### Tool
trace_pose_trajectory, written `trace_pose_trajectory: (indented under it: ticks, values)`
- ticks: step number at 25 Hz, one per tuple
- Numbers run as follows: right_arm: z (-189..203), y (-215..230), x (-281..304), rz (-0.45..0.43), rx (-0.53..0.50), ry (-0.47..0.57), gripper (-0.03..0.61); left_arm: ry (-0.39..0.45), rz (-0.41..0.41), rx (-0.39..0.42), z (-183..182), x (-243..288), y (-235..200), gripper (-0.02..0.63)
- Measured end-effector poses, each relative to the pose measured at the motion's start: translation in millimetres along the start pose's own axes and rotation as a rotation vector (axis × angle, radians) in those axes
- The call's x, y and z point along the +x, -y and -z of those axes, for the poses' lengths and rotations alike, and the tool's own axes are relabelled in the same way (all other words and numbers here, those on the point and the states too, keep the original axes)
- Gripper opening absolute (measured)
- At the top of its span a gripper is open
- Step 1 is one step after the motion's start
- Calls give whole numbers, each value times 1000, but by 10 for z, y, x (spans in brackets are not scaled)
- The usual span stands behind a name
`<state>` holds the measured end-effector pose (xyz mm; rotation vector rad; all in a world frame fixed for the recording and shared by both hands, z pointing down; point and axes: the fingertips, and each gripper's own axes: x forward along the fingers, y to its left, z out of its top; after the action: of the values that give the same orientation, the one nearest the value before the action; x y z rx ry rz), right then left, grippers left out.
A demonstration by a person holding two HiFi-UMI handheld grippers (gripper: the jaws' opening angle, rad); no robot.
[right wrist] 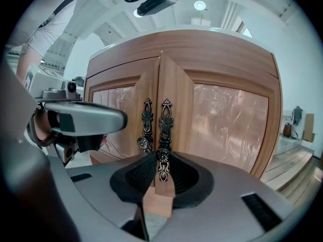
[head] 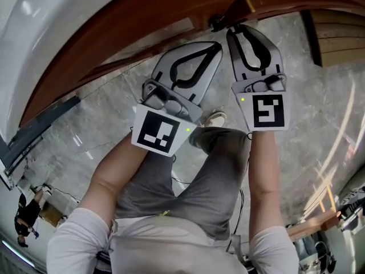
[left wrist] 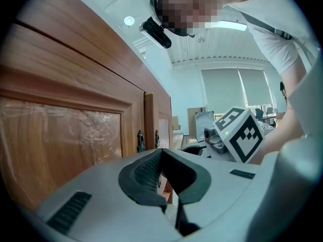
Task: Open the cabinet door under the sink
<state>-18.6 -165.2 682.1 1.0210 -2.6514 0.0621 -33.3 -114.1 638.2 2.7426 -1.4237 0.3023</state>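
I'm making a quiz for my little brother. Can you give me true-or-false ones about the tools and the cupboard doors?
1. The right tool is gripping the handle of the right door. True.
2. The left tool is holding a cup. False: it is shut with nothing in it.
3. Both doors are flat shut. False: the right door stands a little ajar.
4. The doors are brown wood. True.
5. The floor is green carpet. False: it looks like grey stone.
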Motion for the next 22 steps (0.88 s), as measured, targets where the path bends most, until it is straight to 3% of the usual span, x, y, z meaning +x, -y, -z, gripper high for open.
trace_pose_trajectory:
  ticks: [14, 22]
  values:
    - [131, -48, -230, -49, -8, -30, 97, -14, -27, 10, 97, 203, -31, 11]
    - [191, -20, -345, -64, 4, -37, 97, -2, -92, 11, 99, 334, -53, 11]
